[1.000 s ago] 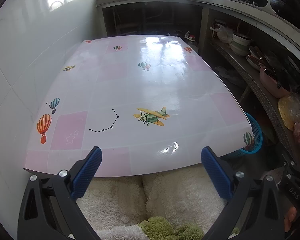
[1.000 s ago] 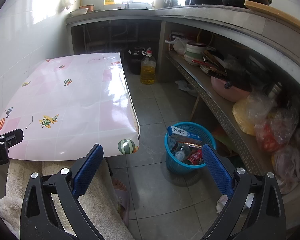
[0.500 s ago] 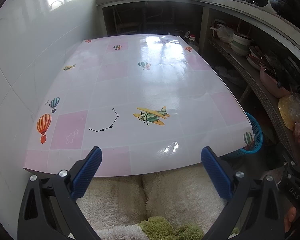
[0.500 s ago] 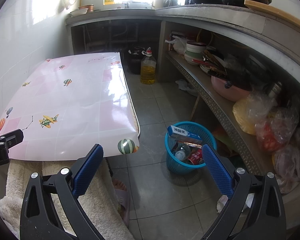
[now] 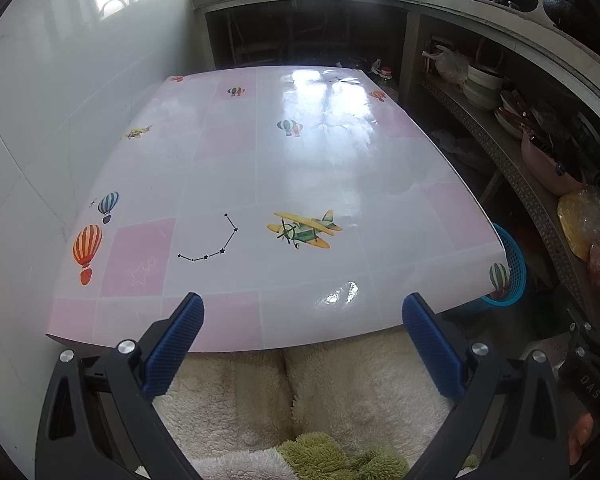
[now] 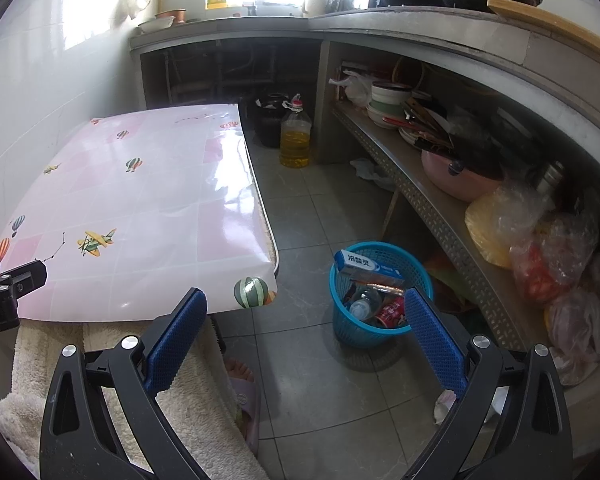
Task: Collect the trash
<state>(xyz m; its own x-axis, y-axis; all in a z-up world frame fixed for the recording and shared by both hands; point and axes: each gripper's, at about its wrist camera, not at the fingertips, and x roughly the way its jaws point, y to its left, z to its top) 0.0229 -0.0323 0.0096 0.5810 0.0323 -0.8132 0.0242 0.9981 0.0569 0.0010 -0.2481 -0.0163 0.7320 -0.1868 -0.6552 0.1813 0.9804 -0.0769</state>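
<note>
A blue plastic basket [image 6: 346, 322] stands on the floor right of the table and holds a blue-white box [image 6: 366, 266], a clear bottle [image 6: 362, 306] and a red can [image 6: 392, 312]. Its rim also shows in the left wrist view [image 5: 514, 268]. My right gripper [image 6: 306, 334] is open and empty, held above the floor just in front of the basket. My left gripper [image 5: 302, 344] is open and empty, over the near edge of the pink patterned table [image 5: 284, 160]. No trash shows on the tabletop.
A fluffy cream cover [image 5: 300, 392] lies below the table's near edge. A long shelf [image 6: 440, 208] with bowls, a pink basin and plastic bags runs along the right. An oil jug [image 6: 295, 140] stands on the floor beyond the table. A white wall is at left.
</note>
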